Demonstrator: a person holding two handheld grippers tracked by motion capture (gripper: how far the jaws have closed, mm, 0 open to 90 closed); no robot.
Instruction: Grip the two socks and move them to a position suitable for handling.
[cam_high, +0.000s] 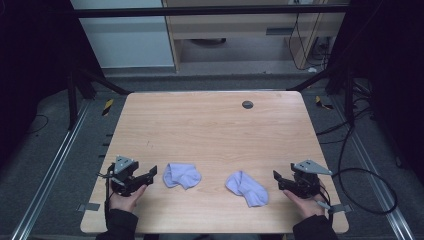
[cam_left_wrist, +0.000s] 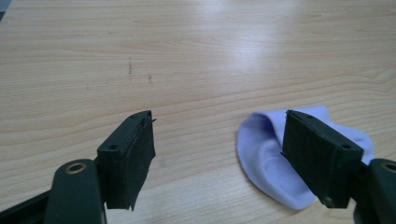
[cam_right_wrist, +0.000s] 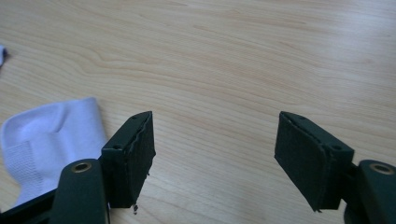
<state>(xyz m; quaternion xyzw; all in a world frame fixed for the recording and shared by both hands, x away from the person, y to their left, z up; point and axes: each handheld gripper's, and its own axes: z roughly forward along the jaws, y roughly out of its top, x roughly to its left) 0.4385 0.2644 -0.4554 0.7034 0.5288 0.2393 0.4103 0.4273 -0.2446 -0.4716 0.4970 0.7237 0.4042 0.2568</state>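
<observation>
Two pale purple socks are seen lying on the wooden surface (cam_high: 210, 125), near its front edge. The left sock (cam_high: 182, 175) is bunched up, and the right sock (cam_high: 247, 188) is laid out longer, with a gap between them. The left gripper (cam_high: 149, 174) is held by a hand (cam_high: 125, 199) just beside the left sock, with its jaws spread wide and nothing held. The right gripper (cam_high: 278, 178) is held just beside the right sock, its jaws also spread wide and empty. A small dark round hole (cam_high: 247, 104) is seen near the far edge.
</observation>
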